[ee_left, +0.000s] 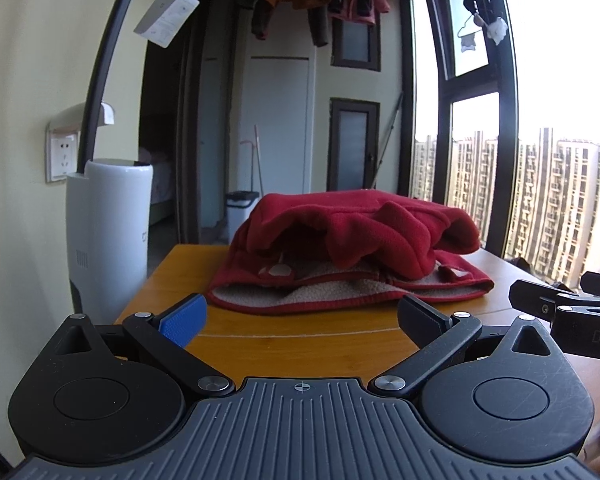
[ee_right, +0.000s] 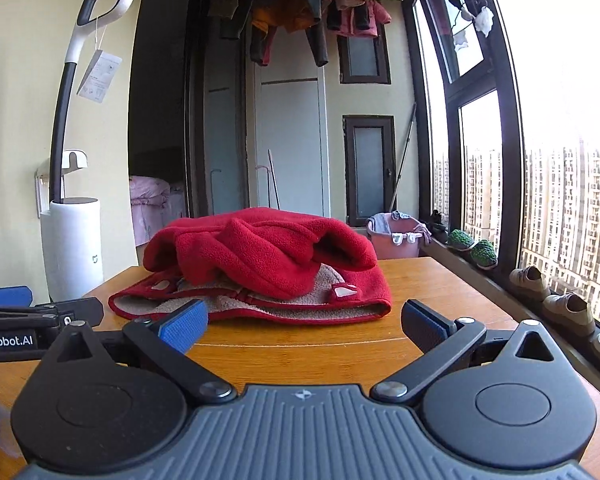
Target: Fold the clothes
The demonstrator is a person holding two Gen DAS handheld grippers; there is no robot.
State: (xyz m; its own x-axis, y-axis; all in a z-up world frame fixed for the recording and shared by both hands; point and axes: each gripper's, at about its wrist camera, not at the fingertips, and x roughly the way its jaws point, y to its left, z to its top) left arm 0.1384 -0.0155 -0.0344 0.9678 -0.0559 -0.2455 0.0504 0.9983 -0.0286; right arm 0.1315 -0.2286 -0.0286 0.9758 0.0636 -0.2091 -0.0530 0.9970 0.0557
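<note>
The left gripper (ee_left: 302, 322) and right gripper (ee_right: 304, 326) are seen low in frame, fingers spread apart and empty. A crumpled red fleece garment (ee_right: 260, 268) is heaped at centre frame on the wooden surface (ee_right: 300, 356)

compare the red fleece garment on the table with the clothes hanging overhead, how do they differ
The red fleece garment lies bunched on the wooden table; the hanging clothes dangle from above, off any surface. The garment is one red piece with a tan fuzzy lining showing; the hanging clothes are many pieces in mixed colours: orange, dark, pink, pale. The garment sits right ahead of both open claws, left and right; the hanging clothes are farther back. Neither is folded.
</note>
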